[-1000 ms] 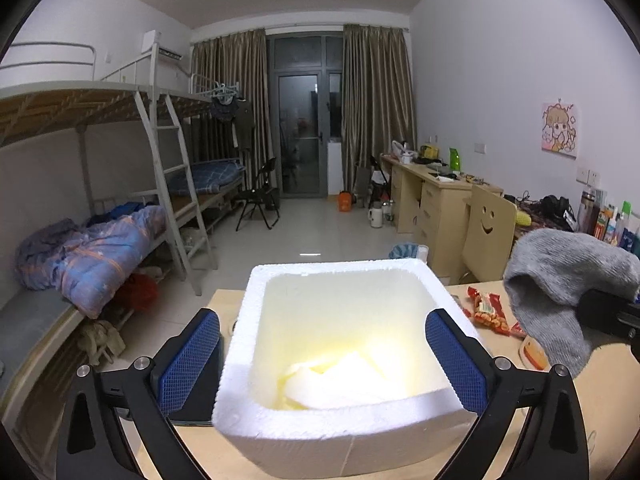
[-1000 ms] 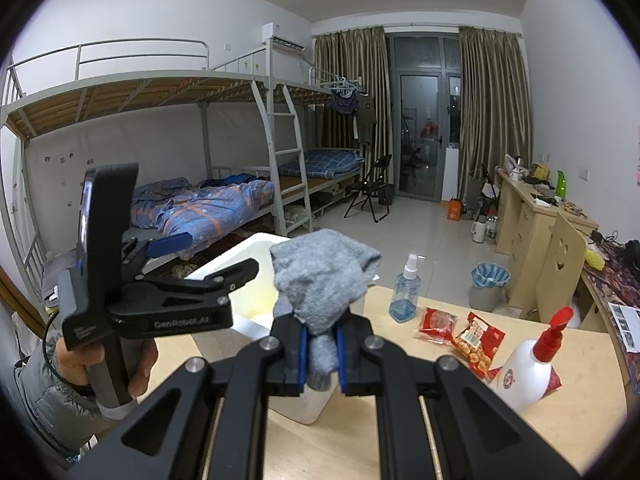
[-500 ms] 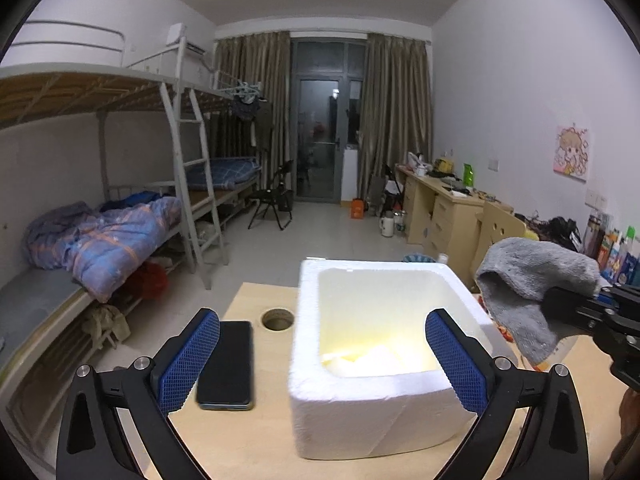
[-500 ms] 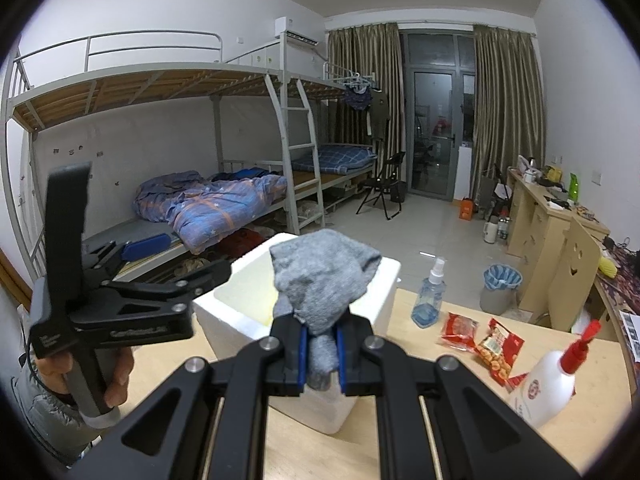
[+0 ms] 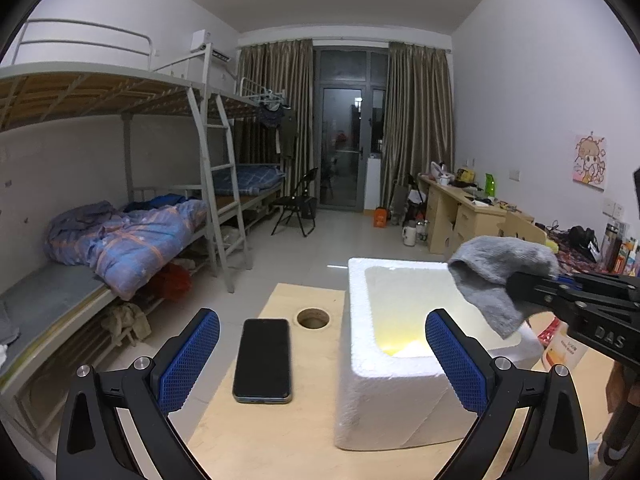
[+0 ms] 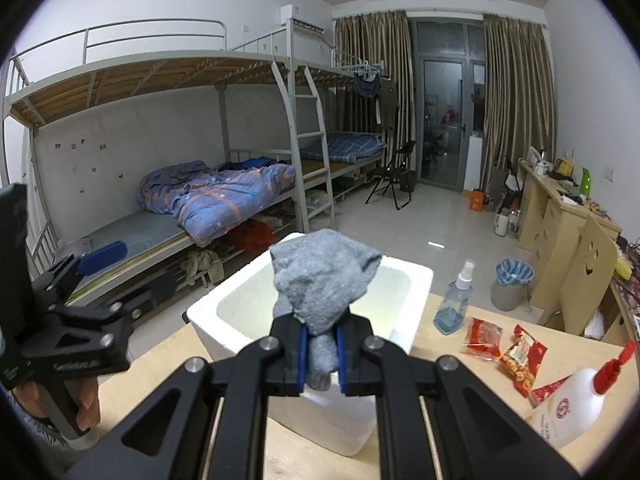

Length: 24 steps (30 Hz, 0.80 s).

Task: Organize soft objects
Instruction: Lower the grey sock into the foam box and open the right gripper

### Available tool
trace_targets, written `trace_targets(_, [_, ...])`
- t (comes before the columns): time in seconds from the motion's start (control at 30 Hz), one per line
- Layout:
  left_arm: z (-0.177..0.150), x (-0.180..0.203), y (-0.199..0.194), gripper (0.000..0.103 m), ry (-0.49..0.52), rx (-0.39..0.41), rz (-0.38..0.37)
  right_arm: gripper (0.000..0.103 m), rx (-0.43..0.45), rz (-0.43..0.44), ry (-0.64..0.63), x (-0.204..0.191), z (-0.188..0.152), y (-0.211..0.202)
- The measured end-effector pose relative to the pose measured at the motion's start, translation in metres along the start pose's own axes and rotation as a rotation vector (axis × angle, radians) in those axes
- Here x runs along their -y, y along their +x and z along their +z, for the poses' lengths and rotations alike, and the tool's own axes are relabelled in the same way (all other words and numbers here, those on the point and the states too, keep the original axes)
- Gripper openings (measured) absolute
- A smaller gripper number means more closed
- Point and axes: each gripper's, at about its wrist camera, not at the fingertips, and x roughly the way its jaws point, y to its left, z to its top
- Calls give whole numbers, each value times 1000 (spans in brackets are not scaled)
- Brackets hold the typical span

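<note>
A white foam box stands on the wooden table; it also shows in the right wrist view. My right gripper is shut on a grey sock and holds it above the box's near rim. In the left wrist view the sock hangs over the box's right side. My left gripper is open and empty, to the left of the box, its right finger in front of the box wall. Something pale lies at the box's bottom.
A black phone lies left of the box, near a round cable hole. Right of the box are a blue spray bottle, red snack packets and a white bottle with a red nozzle. Bunk beds stand at left.
My left gripper has pulled back and to the left, off the box, so the phone has come into view. My right gripper has carried the sock closer over the box.
</note>
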Motion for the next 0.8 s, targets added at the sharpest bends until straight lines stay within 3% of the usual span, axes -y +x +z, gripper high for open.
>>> trace_targets(0.37, [-6, -20, -7, 103, -35, 6, 25, 17, -56, 2, 25, -5, 1, 32])
trace_targets(0.47, [-6, -21, -7, 103, -40, 3, 20, 38, -54, 6, 37, -5, 1, 31])
trace_targets(0.53, [-7, -20, -7, 103, -36, 0, 23, 67, -45, -2, 28, -6, 1, 28])
trace_targets(0.57, [-7, -19, -7, 103, -35, -1, 22, 73, -41, -5, 25, -7, 2, 27])
trace_targets(0.6, [-8, -18, -7, 103, -34, -3, 20, 77, -36, -11, 24, -8, 2, 26])
trace_targets(0.8, [-7, -14, -9, 103, -20, -4, 10, 77, -35, -17, 22, -9, 2, 22])
